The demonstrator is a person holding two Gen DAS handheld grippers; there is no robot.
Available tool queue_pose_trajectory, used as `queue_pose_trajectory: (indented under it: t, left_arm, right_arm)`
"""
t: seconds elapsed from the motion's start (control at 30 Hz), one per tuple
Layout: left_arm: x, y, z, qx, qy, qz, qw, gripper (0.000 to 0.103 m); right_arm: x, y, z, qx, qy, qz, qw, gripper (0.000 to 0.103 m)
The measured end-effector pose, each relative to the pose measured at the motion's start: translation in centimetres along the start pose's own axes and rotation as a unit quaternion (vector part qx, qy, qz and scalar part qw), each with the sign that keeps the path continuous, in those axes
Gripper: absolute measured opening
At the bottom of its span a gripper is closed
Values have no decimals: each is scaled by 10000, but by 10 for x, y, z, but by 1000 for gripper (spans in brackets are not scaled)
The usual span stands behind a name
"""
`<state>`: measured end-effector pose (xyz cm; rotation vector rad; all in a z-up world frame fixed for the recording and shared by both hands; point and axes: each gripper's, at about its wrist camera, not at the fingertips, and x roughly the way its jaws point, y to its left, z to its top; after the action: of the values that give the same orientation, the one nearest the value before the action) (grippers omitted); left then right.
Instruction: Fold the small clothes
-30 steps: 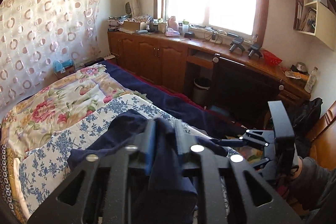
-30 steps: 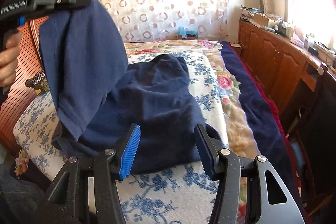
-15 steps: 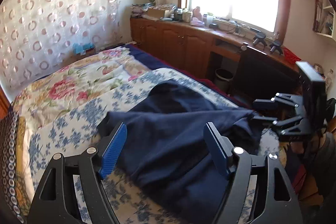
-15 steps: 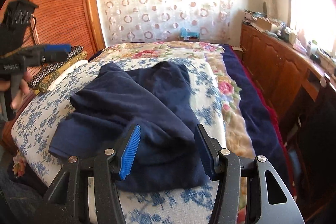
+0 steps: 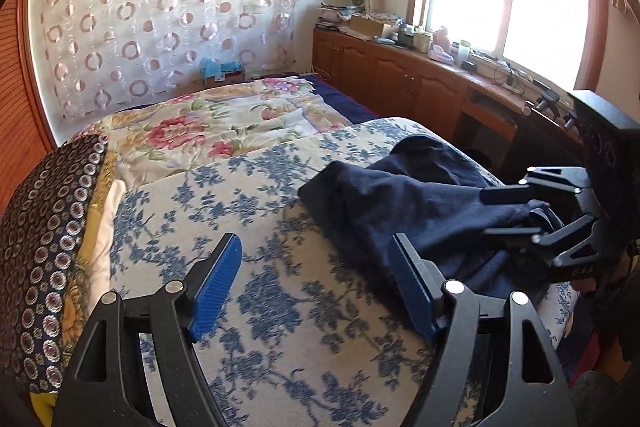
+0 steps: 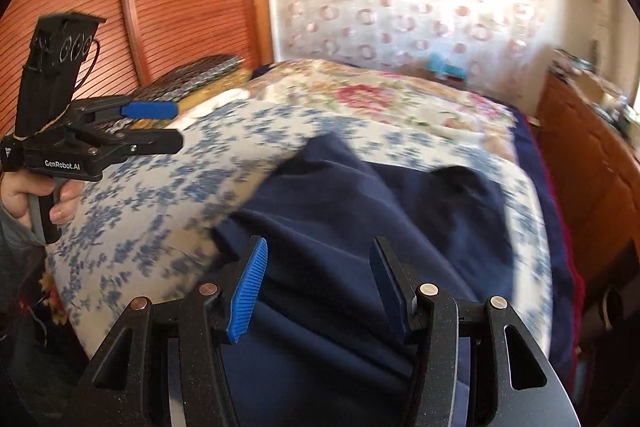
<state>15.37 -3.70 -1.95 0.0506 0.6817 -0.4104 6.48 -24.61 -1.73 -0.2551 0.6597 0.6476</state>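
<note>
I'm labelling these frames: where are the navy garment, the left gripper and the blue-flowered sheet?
navy garment (image 6: 360, 195): right wrist view, its middle.
left gripper (image 5: 316, 287): left wrist view, midway between fingertips.
blue-flowered sheet (image 5: 224, 195): left wrist view, bare patch.

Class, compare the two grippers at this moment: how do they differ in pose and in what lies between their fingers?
The left gripper is over bare floral sheet, beside the navy garment; the right gripper is over the garment itself. The left's jaws stand wider than the right's. Both are open, with blue pads, gripping nothing.
</note>
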Motion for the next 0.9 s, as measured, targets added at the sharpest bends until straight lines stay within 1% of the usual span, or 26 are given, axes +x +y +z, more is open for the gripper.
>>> queue_pose_trajectory:
  t: [0.13, 0.23, 0.37, 0.5, 0.53, 0.57, 0.6, 0.63, 0.7, 0.73, 0.8, 0.9]
  left_arm:
    - [-6, 14, -6, -36, -19, 141, 9999, 76]
    - [-5, 22, -10, -36, 18, 182, 9998, 76]
    - [0, 28, -13, -50, 78, 103, 9999, 76]
    - [6, 30, -12, -65, 80, 9, 9999, 76]
    - [8, 30, -12, -71, 82, -13, 9999, 76]
    - [10, 30, -11, -78, 87, -30, 9999, 76]
    - [11, 30, -11, -81, 92, -40, 9999, 76]
    - [14, 30, -11, -89, 101, -63, 9999, 76]
    - [17, 29, -11, -94, 126, -99, 9998, 76]
    - [18, 28, -12, -94, 139, -113, 9998, 76]
    - [21, 27, -13, -89, 177, -145, 9997, 76]
    - [27, 23, -13, -35, 252, -175, 9995, 76]
  right_arm:
    - [37, 12, 13, -155, 242, 264, 9992, 55]
    - [62, 19, 15, -222, 466, 388, 9979, 55]
    - [87, 23, 15, -340, 788, 327, 9958, 55]
    - [95, 23, 18, -327, 896, 376, 9947, 55]
    - [94, 24, 19, -344, 906, 380, 9946, 48]
    - [95, 25, 19, -376, 926, 367, 9943, 37]
    - [95, 24, 20, -401, 949, 340, 9941, 19]
    - [93, 22, 21, -394, 923, 318, 9944, 11]
    - [79, 13, 25, -207, 802, 489, 9954, 8]
    - [70, 8, 27, -134, 702, 481, 9963, 8]
    - [51, -5, 35, -9, 446, 388, 9983, 7]
    - [25, -33, 50, 143, 104, 100, 9998, 7]
